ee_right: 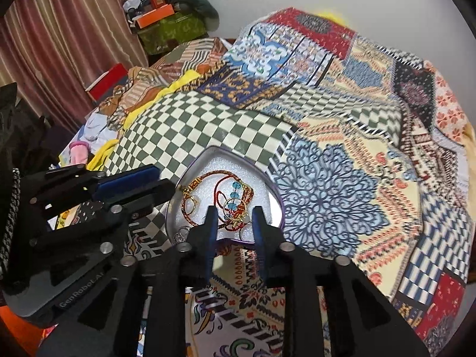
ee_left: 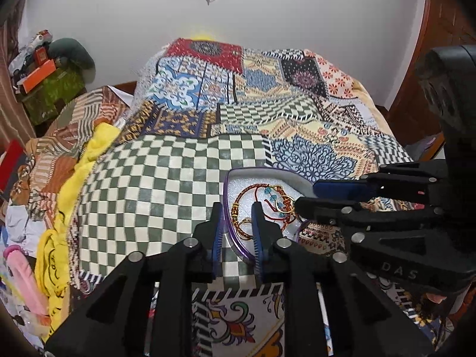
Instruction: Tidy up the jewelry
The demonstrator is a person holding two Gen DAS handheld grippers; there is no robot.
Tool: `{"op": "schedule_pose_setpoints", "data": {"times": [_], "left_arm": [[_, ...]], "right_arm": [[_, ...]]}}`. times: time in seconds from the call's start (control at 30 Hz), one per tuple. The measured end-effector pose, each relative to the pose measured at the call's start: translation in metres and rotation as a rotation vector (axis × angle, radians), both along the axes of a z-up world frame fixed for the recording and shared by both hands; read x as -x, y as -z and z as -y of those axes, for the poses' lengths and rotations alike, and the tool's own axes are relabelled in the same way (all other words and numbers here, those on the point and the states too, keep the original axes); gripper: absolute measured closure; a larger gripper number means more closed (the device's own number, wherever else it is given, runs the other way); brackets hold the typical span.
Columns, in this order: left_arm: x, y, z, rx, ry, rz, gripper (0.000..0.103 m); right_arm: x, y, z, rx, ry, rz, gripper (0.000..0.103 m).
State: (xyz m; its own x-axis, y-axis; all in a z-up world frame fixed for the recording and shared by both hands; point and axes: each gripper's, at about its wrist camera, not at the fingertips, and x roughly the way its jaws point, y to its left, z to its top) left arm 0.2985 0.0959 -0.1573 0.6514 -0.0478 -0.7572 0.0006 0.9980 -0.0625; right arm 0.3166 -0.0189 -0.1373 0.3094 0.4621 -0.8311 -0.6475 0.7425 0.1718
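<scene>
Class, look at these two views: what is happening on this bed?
A person holds two grippers over a heart-shaped jewelry box lying on a patchwork quilt. The left gripper straddles the box's purple rim; the right gripper hovers over the red cord bracelets and gold rings inside. Neither grips anything.

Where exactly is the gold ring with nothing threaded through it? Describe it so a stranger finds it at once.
On the patchwork bedspread lies a heart-shaped purple-rimmed box lined with white foam. Among the red cord bracelets, near the left wall, sits the plain gold ring, alone on foam, without beads.
</scene>
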Motion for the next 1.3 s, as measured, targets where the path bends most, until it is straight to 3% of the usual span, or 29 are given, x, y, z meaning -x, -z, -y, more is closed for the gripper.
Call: {"op": "schedule_pose_setpoints", "data": {"times": [0.17, 0.37, 0.5, 0.63, 0.77, 0.83, 0.97, 1.03, 1.07, 1.13, 1.2, 1.3], "left_arm": [[0.022, -0.031, -0.003, 0.002, -0.015, 0.056, 0.080], [0.064, -0.091, 0.000, 0.025, -0.027, 0.186, 0.080], [0.105, -0.136, 0.007, 0.047, -0.018, 0.314, 0.079], [0.156, -0.175, 0.023, 0.020, -0.006, 0.465, 0.074], [0.202, -0.196, 0.040, -0.016, 0.004, 0.586, 0.071], [0.223, -0.200, 0.047, -0.026, 0.003, 0.634, 0.063], [0.258, -0.202, 0.057, -0.041, -0.005, 0.700, 0.060], [0.267, -0.202, 0.057, -0.037, -0.019, 0.711, 0.038], [0.272, -0.201, 0.057, -0.036, -0.035, 0.720, 0.033], [0.279, -0.199, 0.056, -0.033, -0.067, 0.736, 0.020], [0.284, -0.198, 0.053, -0.014, -0.074, 0.738, 0.017], [0.289, -0.199, 0.050, -0.009, -0.096, 0.729, 0.012]], "right_arm": [[0.016, -0.033, 0.015, -0.026, 0.040, 0.067, 0.081], [0.051, -0.091, 0.041, -0.089, 0.112, 0.205, 0.081], [0.090, -0.138, 0.063, -0.170, 0.153, 0.323, 0.081], [0.138, -0.175, 0.082, -0.259, 0.187, 0.442, 0.081], [0.183, -0.199, 0.097, -0.344, 0.212, 0.530, 0.081], [0.208, -0.206, 0.105, -0.389, 0.218, 0.567, 0.081], [0.242, -0.211, 0.112, -0.418, 0.245, 0.644, 0.081], [0.257, -0.212, 0.112, -0.412, 0.262, 0.682, 0.081], [0.262, -0.211, 0.111, -0.405, 0.269, 0.696, 0.079], [0.266, -0.210, 0.111, -0.390, 0.287, 0.717, 0.063], [0.273, -0.207, 0.110, -0.376, 0.317, 0.752, 0.037], [0.278, -0.205, 0.109, -0.335, 0.350, 0.798, 0.019]]}}
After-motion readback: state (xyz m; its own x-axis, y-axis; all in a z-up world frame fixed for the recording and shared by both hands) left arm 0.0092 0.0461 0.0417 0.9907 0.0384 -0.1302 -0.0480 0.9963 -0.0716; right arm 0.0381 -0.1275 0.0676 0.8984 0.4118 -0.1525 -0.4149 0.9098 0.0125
